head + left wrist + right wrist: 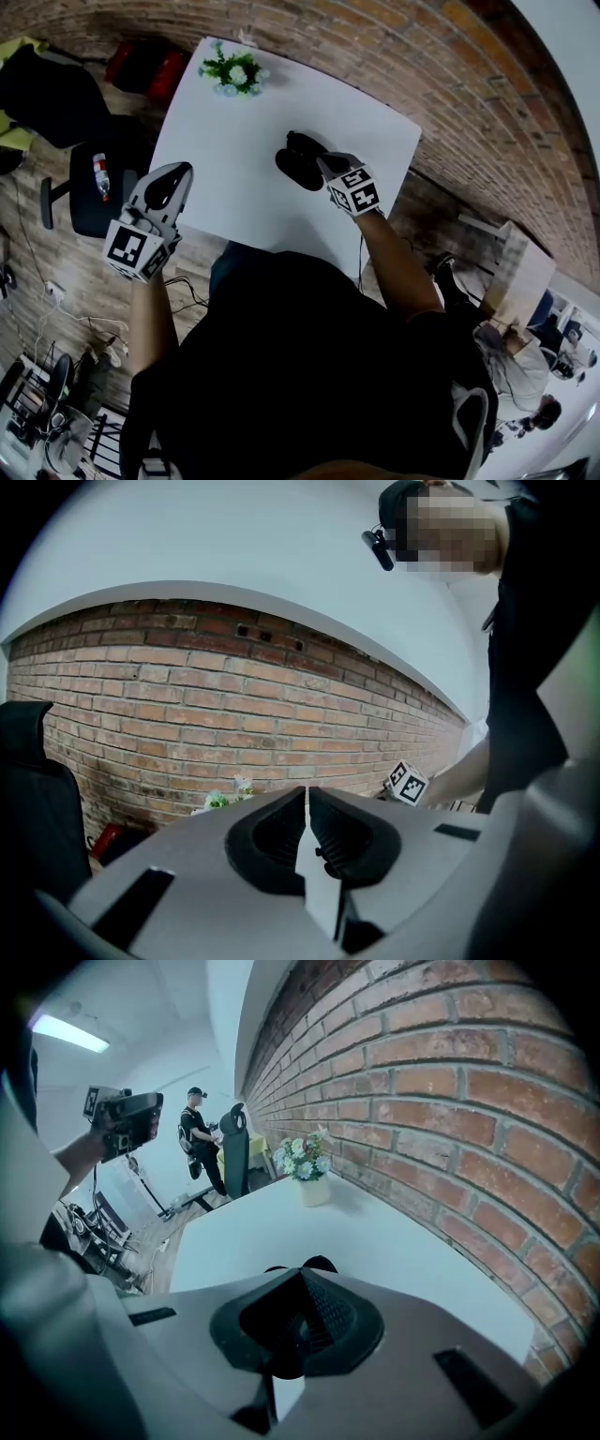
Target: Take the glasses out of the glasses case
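Rounded black glasses case (300,157) is seen on smooth white table (234,197); right gripper (300,1272) is held just beside it, jaws together; left gripper (307,791), also closed, well left.

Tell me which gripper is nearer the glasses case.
The right gripper, its tip at the black glasses case; the left gripper hangs beside the table.

Desk (234,187): one, white | glasses case (300,161): one, dark, on the desk | potted flowers (234,72): one, at the desk's far edge | tongs: two, left tongs (174,176) and right tongs (322,163), one marker cube apiece | office chair (89,202): one, left of the desk | bottle (100,176): one, on that chair
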